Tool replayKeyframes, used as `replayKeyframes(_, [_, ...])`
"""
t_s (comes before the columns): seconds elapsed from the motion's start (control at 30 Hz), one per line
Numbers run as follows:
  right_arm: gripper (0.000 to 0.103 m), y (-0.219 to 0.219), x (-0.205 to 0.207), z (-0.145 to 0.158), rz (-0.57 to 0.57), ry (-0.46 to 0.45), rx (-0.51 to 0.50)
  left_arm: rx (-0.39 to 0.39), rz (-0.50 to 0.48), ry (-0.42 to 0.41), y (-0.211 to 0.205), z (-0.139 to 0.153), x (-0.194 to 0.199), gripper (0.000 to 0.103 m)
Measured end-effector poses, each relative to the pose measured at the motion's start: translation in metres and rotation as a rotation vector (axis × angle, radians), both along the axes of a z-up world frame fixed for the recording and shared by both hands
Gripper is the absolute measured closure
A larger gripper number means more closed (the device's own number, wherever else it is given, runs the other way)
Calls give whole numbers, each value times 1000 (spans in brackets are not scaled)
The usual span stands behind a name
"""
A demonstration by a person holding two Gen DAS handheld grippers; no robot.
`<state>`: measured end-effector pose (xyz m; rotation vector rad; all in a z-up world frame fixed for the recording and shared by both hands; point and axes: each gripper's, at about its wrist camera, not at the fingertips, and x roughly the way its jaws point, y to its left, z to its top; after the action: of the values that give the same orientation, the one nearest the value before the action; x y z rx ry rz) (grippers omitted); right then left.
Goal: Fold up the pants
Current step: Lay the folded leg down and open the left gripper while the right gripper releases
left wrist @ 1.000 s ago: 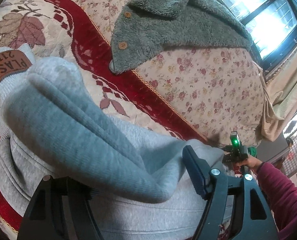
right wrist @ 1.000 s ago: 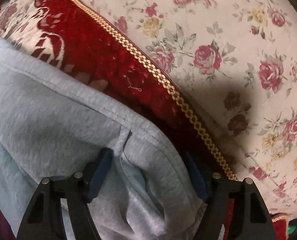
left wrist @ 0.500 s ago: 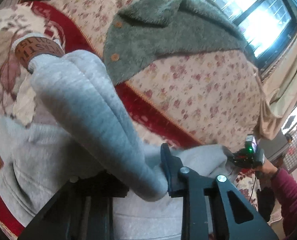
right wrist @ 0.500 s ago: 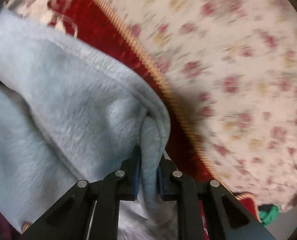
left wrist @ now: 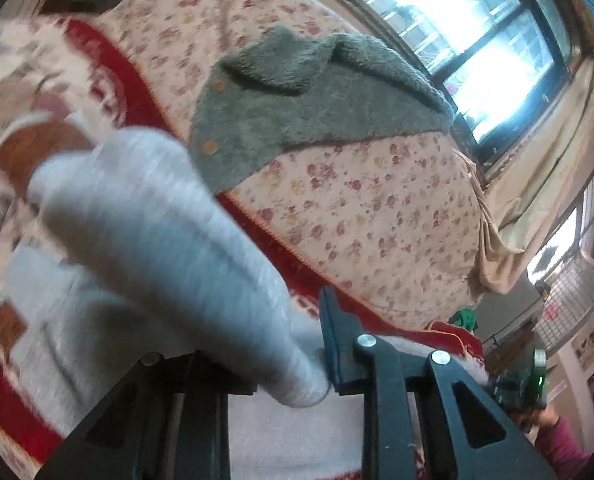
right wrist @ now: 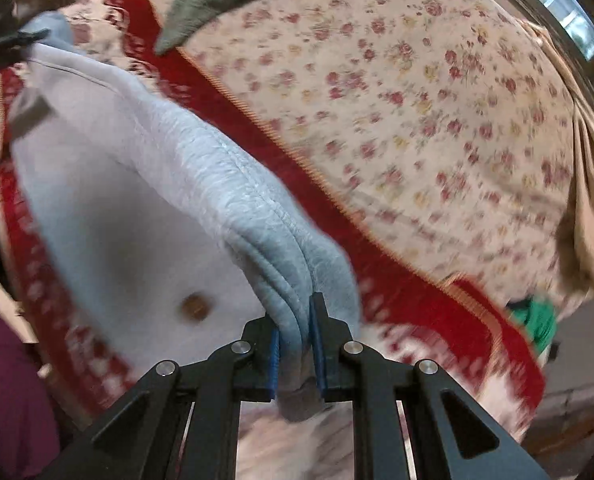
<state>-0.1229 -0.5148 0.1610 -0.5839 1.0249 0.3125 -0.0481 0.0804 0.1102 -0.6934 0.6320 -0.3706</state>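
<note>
I find the right gripper point(right wrist: 297, 340) with its jaws clamped on a doubled hem of the grey pants point(right wrist: 145, 216), lifted off the red-bordered blanket point(right wrist: 397, 280). I find the left gripper point(left wrist: 297, 364) pinching a thick roll of the same pants point(left wrist: 169, 232); its near jaw is hidden behind cloth. Beyond lies the floral bedspread point(left wrist: 369, 208), bearing a green fleece jacket point(left wrist: 309, 108). Farthest, a bright window point(left wrist: 469, 40).
</note>
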Motion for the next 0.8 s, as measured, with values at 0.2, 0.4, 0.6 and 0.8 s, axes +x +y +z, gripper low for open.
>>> replayKeyframes(0.2, [89, -4, -50, -79, -46, 97, 50, 26, 69, 139, 14, -53, -28, 80])
replayKeyframes(0.4, [69, 3, -66, -90, -10, 61, -4, -2, 182, 118, 38, -52, -60, 19])
replayKeyframes(0.6, [28, 12, -80, -62, -11, 101, 234, -33, 228, 129, 54, -44, -69, 15])
replayKeyframes(0.8, [28, 34, -77, -58, -52, 162, 646, -34, 244, 150, 48, -49, -52, 15])
